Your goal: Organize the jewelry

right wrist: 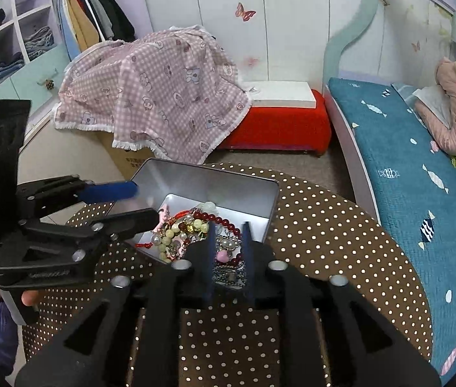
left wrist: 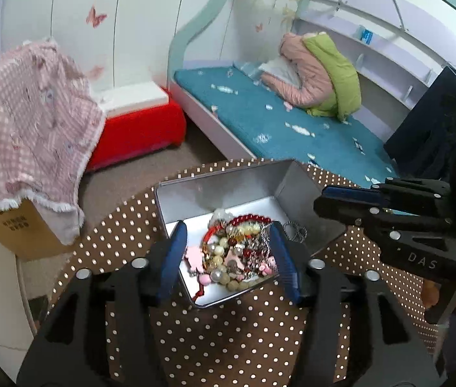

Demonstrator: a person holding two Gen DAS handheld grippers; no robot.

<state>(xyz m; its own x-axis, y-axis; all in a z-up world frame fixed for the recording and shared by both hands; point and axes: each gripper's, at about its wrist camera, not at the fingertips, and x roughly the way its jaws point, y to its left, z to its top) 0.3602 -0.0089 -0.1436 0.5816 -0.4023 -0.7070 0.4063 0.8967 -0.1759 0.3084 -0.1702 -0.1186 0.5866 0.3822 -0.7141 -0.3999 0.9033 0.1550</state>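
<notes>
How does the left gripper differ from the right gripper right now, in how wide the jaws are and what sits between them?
The left gripper has its jaws set wide, spanning most of the jewelry pile; the right gripper has its jaws only narrowly apart, framing a silver chain and a few beads. The left gripper's pads look bright blue, the right gripper's dark and shadowed. Both hang over the metal tin on the polka-dot table, gripping nothing.

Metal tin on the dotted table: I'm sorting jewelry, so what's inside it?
The metal tin holds a tangled jewelry heap: red, cream and pearl beads, chains, pink charms. Whatever lies beneath the heap is covered.
</notes>
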